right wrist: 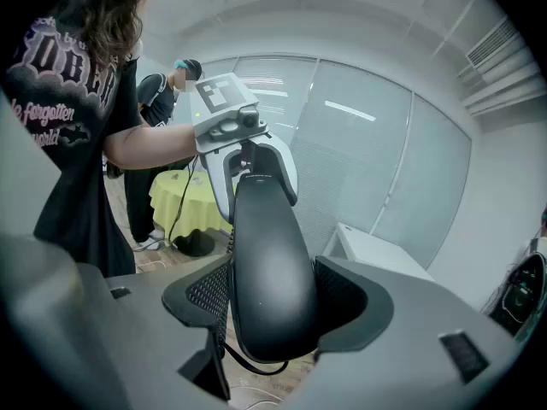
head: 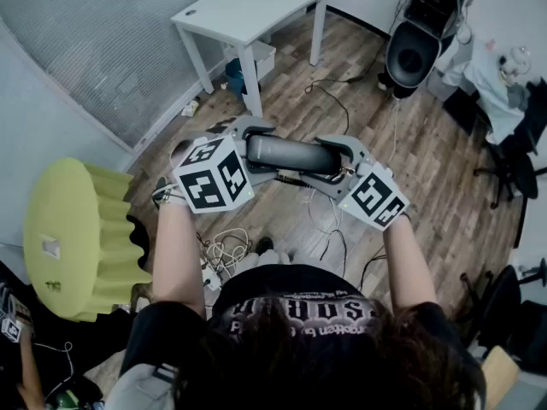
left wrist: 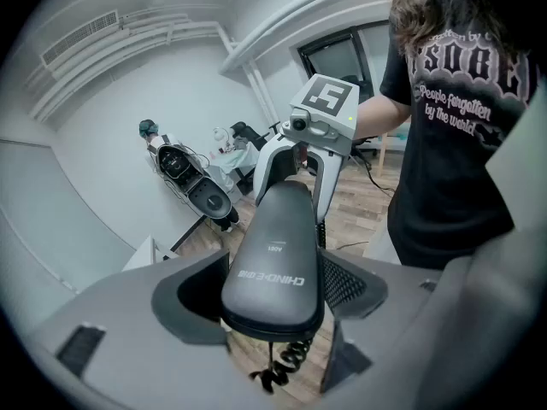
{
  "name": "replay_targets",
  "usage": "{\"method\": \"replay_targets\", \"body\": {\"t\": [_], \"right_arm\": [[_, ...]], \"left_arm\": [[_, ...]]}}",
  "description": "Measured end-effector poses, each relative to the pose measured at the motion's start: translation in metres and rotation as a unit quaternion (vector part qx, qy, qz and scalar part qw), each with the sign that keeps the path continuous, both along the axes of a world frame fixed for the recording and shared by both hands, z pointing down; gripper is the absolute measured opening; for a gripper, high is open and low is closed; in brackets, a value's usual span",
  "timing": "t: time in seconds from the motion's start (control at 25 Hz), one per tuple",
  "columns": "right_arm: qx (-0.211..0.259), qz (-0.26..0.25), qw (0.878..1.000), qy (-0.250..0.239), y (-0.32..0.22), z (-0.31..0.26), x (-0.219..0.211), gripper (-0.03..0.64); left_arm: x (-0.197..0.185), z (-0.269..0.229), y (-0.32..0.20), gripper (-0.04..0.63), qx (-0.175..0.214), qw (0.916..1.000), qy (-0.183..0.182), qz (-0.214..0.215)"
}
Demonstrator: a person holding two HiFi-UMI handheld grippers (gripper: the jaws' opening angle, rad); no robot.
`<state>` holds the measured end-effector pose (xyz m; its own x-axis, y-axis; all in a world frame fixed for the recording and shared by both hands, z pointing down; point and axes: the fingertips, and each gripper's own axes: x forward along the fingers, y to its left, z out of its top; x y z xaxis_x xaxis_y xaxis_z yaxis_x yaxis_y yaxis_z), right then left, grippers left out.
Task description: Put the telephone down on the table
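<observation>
A dark grey telephone handset (head: 291,155) hangs level in the air in front of the person's chest, above the wooden floor. My left gripper (head: 256,154) is shut on its left end and my right gripper (head: 340,165) on its right end. In the left gripper view the handset (left wrist: 273,263) lies between the jaws and runs away to the right gripper's marker cube (left wrist: 323,101). The right gripper view shows the handset (right wrist: 269,289) seated between both pads. A coiled black cord (left wrist: 286,361) dangles below it. The small white table (head: 248,7) stands further ahead.
A round table with a yellow-green cloth (head: 73,237) stands at the left. Loose cables (head: 226,250) lie on the floor by the person's feet. A black machine (head: 419,32) and office chairs (head: 513,161) stand at the right. Another person (right wrist: 175,84) stands near the yellow table.
</observation>
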<state>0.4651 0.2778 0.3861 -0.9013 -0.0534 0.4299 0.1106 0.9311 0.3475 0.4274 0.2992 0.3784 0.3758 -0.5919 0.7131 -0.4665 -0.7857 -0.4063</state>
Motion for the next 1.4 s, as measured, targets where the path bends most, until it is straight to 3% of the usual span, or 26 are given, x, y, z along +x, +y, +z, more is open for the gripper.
{"method": "replay_targets", "body": {"t": [0.84,1.4], "right_arm": [[-0.012,-0.005,1.0,-0.006,-0.012,0.0,-0.034,0.31],[-0.015,-0.006,1.0,0.002,-0.043,0.001,-0.119,0.31]], "left_arm": [[-0.032,0.001,-0.012,0.321,0.003,0.9998,0.019,-0.007],[-0.118,0.005,-0.042,0.321,-0.001,0.9994,0.033,-0.005]]}}
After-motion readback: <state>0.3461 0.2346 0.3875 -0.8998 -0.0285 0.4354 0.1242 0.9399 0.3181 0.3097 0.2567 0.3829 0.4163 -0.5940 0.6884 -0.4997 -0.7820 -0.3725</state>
